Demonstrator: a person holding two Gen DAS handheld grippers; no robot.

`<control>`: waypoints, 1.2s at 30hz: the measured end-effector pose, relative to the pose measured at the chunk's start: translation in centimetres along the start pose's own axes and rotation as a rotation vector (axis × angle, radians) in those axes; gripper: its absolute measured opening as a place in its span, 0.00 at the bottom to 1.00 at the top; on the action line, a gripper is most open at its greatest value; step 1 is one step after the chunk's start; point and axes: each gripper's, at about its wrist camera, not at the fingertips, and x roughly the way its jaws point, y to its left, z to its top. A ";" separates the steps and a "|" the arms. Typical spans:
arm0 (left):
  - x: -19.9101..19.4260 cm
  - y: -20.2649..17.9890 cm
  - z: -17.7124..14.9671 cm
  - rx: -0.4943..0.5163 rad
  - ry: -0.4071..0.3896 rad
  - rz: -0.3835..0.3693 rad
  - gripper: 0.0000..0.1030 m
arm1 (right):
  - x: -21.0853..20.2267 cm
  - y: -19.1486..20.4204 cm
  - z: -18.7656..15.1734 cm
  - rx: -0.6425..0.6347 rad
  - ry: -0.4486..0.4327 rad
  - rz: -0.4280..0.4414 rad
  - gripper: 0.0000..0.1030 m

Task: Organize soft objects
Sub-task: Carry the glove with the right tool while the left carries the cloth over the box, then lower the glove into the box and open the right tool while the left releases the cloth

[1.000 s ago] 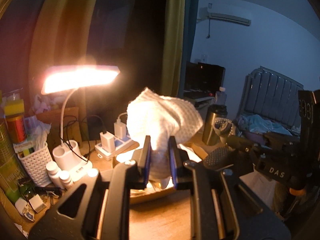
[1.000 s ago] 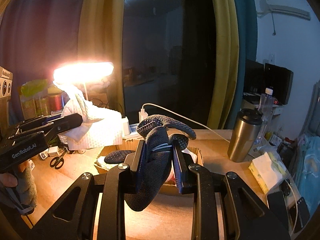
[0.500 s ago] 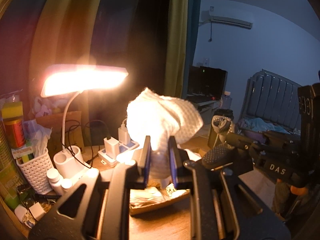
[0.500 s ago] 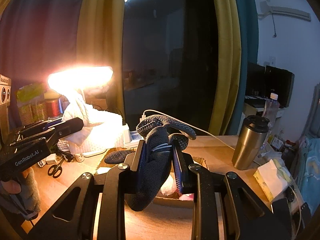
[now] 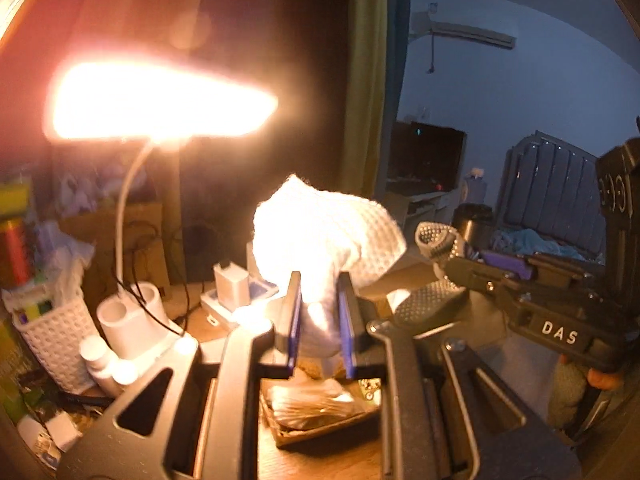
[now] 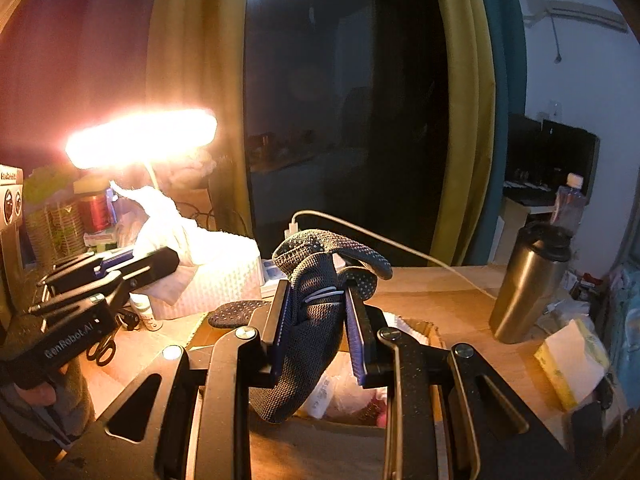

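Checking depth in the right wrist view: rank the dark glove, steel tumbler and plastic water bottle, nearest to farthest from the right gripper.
1. dark glove: clamped in the right gripper.
2. steel tumbler: on the desk, right.
3. plastic water bottle: behind the tumbler, far right.

Home bedroom — bed [image 5: 560, 216], curtains [image 6: 460, 120], cluttered lamp-lit desk [image 6: 440, 300].
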 end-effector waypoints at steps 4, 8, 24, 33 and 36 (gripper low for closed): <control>2.0 0.6 -0.9 -0.010 0.029 0.005 0.16 | 2.3 -0.2 -0.6 0.021 0.024 0.017 0.26; 3.7 1.0 -1.6 -0.024 0.056 0.004 0.16 | 4.3 -0.1 -1.1 0.029 0.047 0.039 0.26; 8.9 2.0 -4.9 -0.045 0.225 0.030 0.18 | 9.7 0.2 -4.0 0.043 0.154 0.089 0.26; 9.9 2.4 -5.6 -0.054 0.291 0.051 0.22 | 12.1 0.5 -5.0 0.038 0.237 0.096 0.26; 9.9 2.3 -5.6 -0.049 0.295 0.051 0.23 | 12.4 0.4 -5.3 0.045 0.250 0.096 0.26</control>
